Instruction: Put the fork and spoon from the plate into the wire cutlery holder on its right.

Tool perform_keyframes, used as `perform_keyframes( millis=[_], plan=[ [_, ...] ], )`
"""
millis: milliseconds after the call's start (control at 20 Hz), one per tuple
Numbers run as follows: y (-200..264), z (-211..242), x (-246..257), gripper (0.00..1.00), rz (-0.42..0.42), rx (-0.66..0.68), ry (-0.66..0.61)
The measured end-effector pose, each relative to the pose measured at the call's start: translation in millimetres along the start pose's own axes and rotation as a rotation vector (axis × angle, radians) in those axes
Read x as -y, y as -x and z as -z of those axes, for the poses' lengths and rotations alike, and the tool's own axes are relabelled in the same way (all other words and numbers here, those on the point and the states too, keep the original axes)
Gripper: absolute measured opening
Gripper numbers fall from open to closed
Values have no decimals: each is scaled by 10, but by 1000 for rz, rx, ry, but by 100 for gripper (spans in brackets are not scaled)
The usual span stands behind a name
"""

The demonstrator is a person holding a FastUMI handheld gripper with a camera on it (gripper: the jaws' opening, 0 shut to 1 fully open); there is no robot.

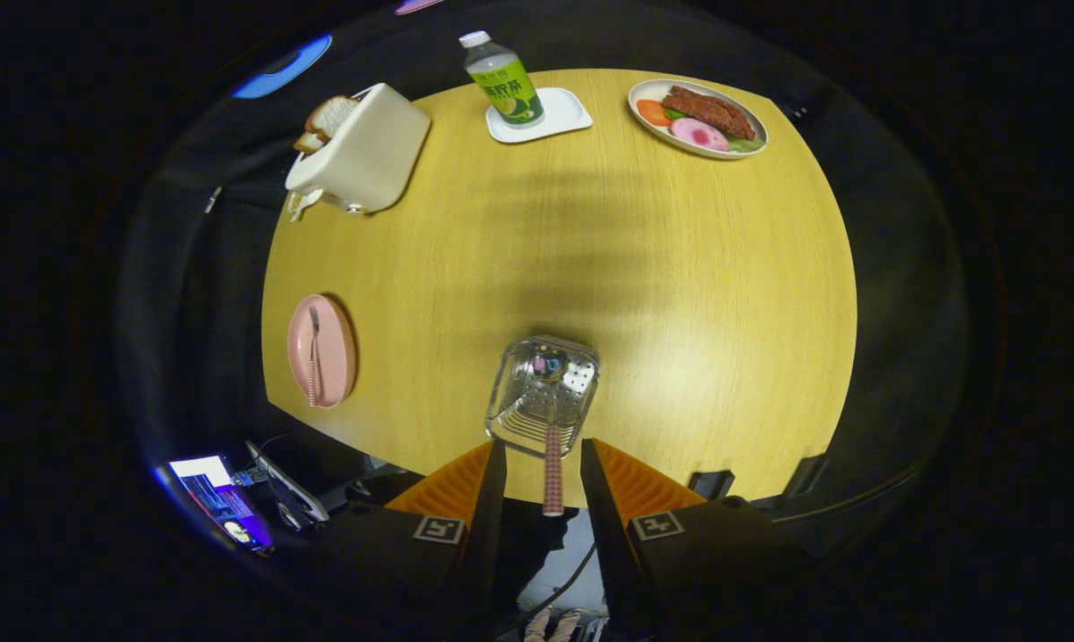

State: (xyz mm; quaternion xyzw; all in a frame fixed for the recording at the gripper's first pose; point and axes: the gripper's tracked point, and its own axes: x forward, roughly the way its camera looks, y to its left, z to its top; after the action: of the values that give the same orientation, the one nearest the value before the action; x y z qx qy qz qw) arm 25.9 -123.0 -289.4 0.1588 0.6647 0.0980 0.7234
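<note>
A wire cutlery holder [544,397] stands near the front edge of the yellow table [679,294], just ahead of my fingers. A spoon [552,464] with a pink checked handle rests in it, bowl down inside and handle sticking out toward me. My gripper [543,446] is open above the holder; the spoon's handle lies in the gap between the fingers, and neither finger presses on it. To the left of the holder a pink plate [332,357] carries a fork [313,352] with the same checked handle.
Across the table stand a white toaster [363,147] with bread in it, a green-labelled bottle [504,80] on a white coaster, and an oval plate of food [697,116]. A lit screen [220,499] sits below the table's front left edge.
</note>
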Motion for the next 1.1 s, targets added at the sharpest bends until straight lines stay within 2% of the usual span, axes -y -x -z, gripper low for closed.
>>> perform_keyframes(
  millis=[150, 350, 500, 650, 850, 1100],
  plan=[
    [98, 45, -519, 55, -56, 28, 59],
    [102, 27, -1475, 55, -189, 51, 119],
    [-72, 85, -2209, 55, -290, 26, 166],
    [-359, 141, -2785, 55, -335, 0, 209],
    [-792, 217, -3347, 55, -337, -42, 234],
    [-1492, 334, -3693, 55, -277, -87, 237]
  ],
)
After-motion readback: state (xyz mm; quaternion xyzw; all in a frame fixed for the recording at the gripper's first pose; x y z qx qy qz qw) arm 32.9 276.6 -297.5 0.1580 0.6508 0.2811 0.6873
